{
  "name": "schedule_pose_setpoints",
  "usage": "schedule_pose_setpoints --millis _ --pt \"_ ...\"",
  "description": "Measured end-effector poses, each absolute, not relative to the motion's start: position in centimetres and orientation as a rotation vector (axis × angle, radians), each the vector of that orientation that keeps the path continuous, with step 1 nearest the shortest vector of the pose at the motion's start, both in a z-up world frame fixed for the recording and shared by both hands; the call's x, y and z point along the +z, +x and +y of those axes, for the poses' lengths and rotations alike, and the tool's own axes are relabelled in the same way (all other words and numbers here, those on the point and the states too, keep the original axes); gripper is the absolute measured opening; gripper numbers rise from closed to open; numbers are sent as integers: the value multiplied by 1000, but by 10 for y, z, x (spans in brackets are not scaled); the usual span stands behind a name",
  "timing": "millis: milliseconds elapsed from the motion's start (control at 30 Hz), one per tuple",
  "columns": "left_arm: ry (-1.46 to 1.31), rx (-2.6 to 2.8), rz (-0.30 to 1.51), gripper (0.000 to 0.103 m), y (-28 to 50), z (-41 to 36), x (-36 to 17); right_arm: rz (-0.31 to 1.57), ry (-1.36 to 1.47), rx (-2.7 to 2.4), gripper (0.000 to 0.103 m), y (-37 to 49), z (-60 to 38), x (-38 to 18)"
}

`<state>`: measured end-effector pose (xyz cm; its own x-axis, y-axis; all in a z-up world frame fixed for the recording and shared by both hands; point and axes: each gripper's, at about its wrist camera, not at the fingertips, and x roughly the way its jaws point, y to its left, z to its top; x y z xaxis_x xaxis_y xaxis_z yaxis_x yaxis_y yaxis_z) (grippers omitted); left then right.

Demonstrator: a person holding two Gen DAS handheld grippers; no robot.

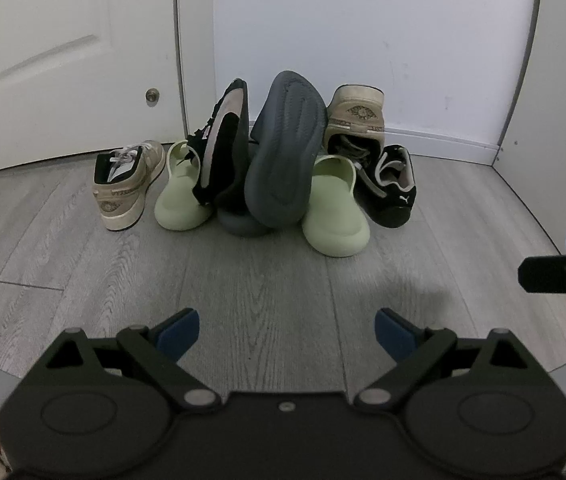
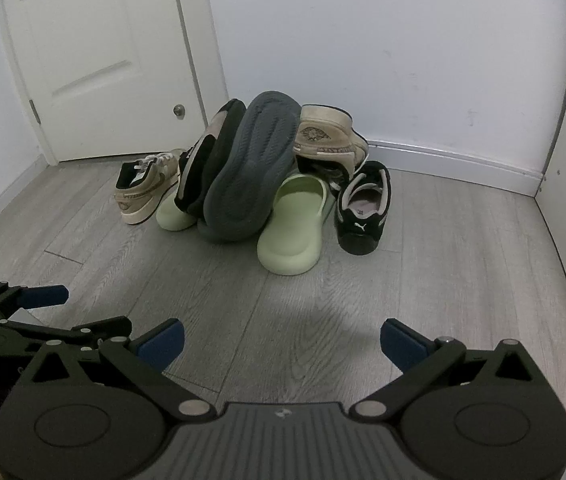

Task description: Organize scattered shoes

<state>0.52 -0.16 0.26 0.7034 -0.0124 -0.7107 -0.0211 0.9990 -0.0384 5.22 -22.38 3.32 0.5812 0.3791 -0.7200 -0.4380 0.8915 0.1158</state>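
Nearest, the left gripper (image 1: 287, 326) and right gripper (image 2: 281, 338) both hovered over the grey wood-grain floor (image 1: 243, 288) with jaws spread wide, holding nothing. Farther off, by the white wall (image 2: 363, 40), the shoes lay heaped: pale green foam slides (image 2: 293, 228), an upended dark grey foam slide (image 2: 253, 168), black suede sneakers (image 2: 363, 212) and beige leather sneakers (image 1: 129, 188). Only the right wrist view showed the white panelled door's hinge (image 2: 36, 111).

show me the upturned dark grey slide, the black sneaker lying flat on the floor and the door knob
upturned dark grey foam slide (image 1: 283, 152): left wrist view, middle of its ridged sole
flat black suede sneaker (image 2: 363, 216): right wrist view, heel
round metal door knob (image 1: 152, 95): left wrist view, its face
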Motion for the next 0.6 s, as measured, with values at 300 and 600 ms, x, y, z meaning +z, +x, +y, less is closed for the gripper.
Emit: schedule_pose_setpoints --millis 300,600 --pt "-43 8 797 96 14 -1 1 825 -76 483 103 53 -225 33" --pt "-41 12 795 96 11 -6 -4 833 -71 482 103 56 -224 33"
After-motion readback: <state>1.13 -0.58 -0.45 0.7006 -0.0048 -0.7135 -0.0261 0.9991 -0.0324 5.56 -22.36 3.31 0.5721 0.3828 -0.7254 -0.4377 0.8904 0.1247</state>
